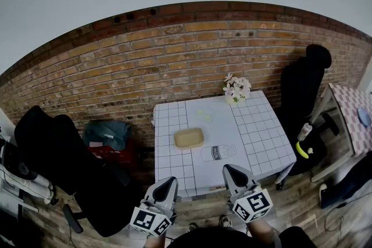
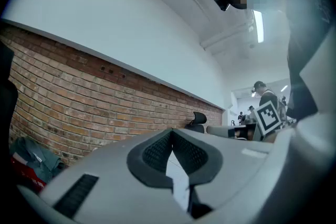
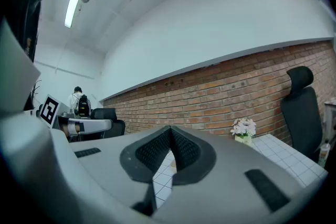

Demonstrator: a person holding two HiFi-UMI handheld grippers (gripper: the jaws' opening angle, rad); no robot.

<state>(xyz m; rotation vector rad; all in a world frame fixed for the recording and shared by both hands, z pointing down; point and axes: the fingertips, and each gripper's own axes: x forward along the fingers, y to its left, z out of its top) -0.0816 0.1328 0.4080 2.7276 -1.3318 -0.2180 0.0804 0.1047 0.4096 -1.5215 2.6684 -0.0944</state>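
While both grippers hover at the near edge of the grid-patterned table [image 1: 256,142], neither holds anything. The left gripper [image 1: 167,183] has its pads pressed tip to tip with nothing between them, and the right gripper [image 1: 232,171] is closed just as emptily. Closest to the right gripper stands a clear cup with a dark label [image 1: 218,153]. A tan tray [image 1: 189,138] sits just beyond it toward the left, both well inside the tabletop. A pot of white flowers [image 1: 237,89] stands at the far edge by the brick wall [image 1: 174,61]. This looks like a poised start, before any contact. Gripping the cup or tray would call for the jaws to part first, then a forward reach over the edge.
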